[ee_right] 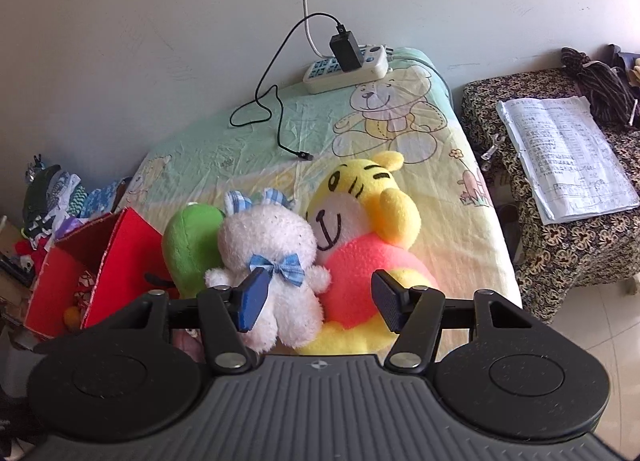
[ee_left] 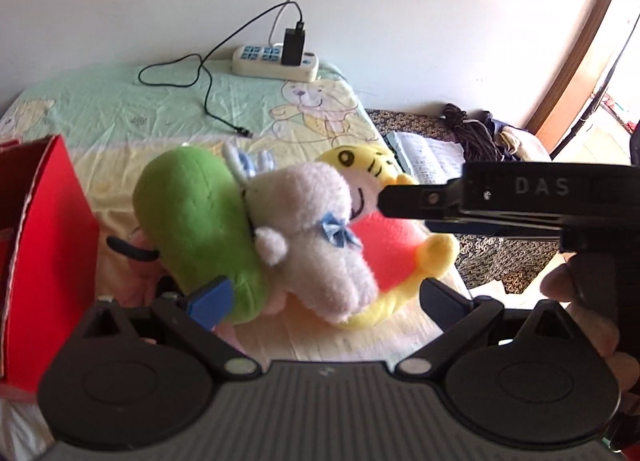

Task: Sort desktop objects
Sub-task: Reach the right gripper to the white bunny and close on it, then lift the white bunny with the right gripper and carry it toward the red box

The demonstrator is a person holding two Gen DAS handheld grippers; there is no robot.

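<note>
Both the left gripper (ee_left: 326,299) and right gripper (ee_right: 318,303) hover with jaws spread, empty, over the white plush rabbit (ee_right: 268,261) beside the red box (ee_right: 116,257).

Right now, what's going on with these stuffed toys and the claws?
A person holds a claw in each hand over a table. Both the left claw and the right claw are open, holding nothing. A white bunny, a green plush and a yellow tiger lie together beside a red box.
</note>
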